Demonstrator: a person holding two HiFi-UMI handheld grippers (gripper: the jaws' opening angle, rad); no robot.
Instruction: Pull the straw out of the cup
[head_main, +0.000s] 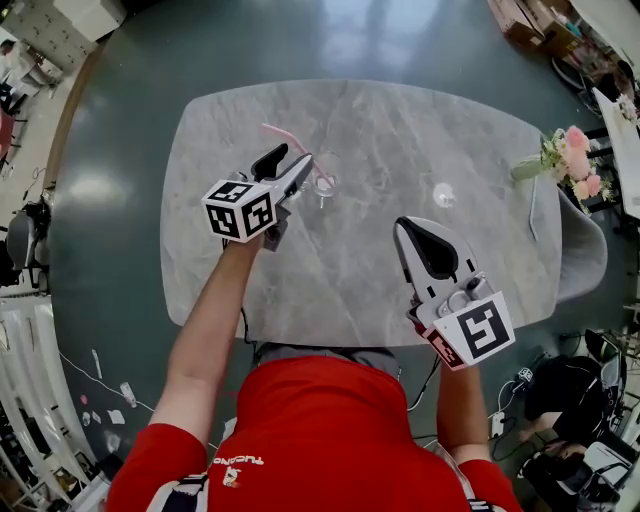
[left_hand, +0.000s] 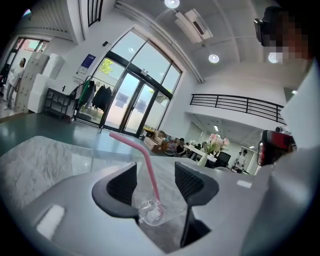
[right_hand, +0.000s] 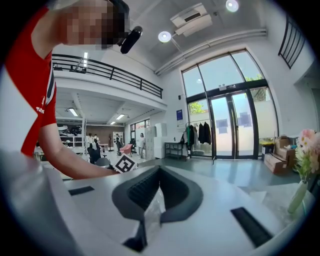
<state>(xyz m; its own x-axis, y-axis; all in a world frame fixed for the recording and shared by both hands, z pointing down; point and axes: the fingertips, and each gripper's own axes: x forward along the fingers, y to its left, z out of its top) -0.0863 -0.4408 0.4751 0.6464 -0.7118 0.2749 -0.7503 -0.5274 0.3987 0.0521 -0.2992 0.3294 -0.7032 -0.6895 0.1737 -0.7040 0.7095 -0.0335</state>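
Observation:
A clear cup (head_main: 323, 185) stands on the grey marble table (head_main: 400, 130) with a pink bendy straw (head_main: 283, 134) in it, leaning to the far left. My left gripper (head_main: 290, 160) is just left of the cup and stands open. In the left gripper view the cup (left_hand: 150, 210) sits low between the two pads without either pressing on it, and the straw (left_hand: 142, 155) rises between them and bends left. My right gripper (head_main: 410, 228) hovers over the table's near right part, away from the cup. Its jaws (right_hand: 159, 171) are shut with nothing held.
A small clear object (head_main: 444, 194) sits on the table to the right of the cup. A vase of pink flowers (head_main: 572, 160) stands at the table's right end, beside a grey chair (head_main: 585, 250). Dark floor surrounds the table.

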